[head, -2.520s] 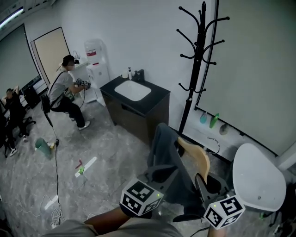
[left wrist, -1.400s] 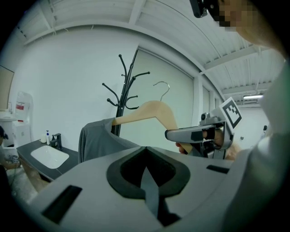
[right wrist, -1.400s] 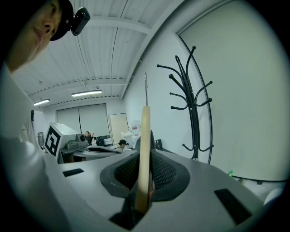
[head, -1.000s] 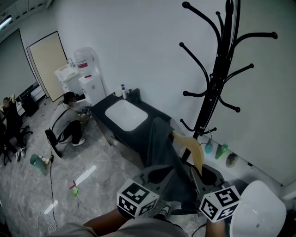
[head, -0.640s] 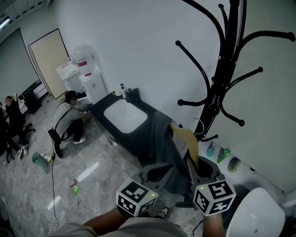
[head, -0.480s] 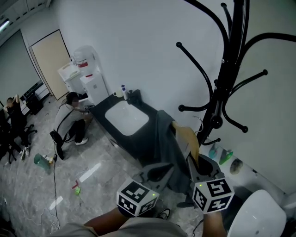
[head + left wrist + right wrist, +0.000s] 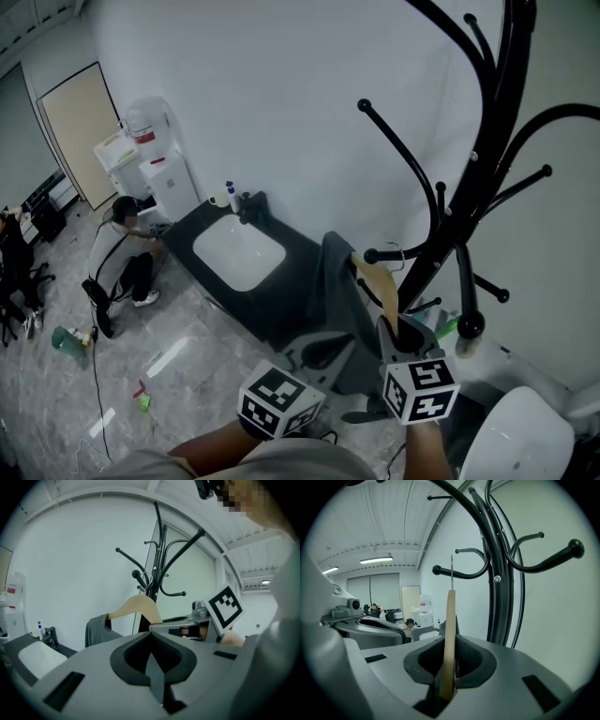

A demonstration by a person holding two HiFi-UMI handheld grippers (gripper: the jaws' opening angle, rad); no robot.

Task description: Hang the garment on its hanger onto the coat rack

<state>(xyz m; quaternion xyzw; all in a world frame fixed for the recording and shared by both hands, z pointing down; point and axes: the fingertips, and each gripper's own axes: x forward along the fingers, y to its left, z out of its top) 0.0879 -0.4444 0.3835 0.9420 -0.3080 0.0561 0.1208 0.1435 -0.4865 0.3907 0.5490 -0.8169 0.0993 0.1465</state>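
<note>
A black coat rack point(image 7: 466, 211) with curved arms stands at the right against the white wall. A wooden hanger point(image 7: 379, 281) carries a grey garment point(image 7: 336, 286) just left of the rack's pole. My right gripper point(image 7: 397, 334) is shut on the hanger's near end. In the right gripper view the hanger point(image 7: 449, 634) stands edge-on between the jaws, and its wire hook point(image 7: 451, 571) points up beside the rack point(image 7: 502, 573). My left gripper point(image 7: 323, 352) is shut on the garment's lower cloth. A thin grey fold point(image 7: 154, 677) shows between its jaws, with the hanger point(image 7: 136, 609) beyond.
A dark cabinet with a white sink point(image 7: 238, 253) stands against the wall behind the garment. A person point(image 7: 120, 253) crouches by a water dispenser point(image 7: 153, 173) at the left. A white round seat point(image 7: 520, 436) is at the lower right. Small items lie on the floor point(image 7: 141, 394).
Both grippers have carried the hanger and garment closer to the coat rack, whose arms now fill the upper right. The right gripper has shifted in toward the pole.
</note>
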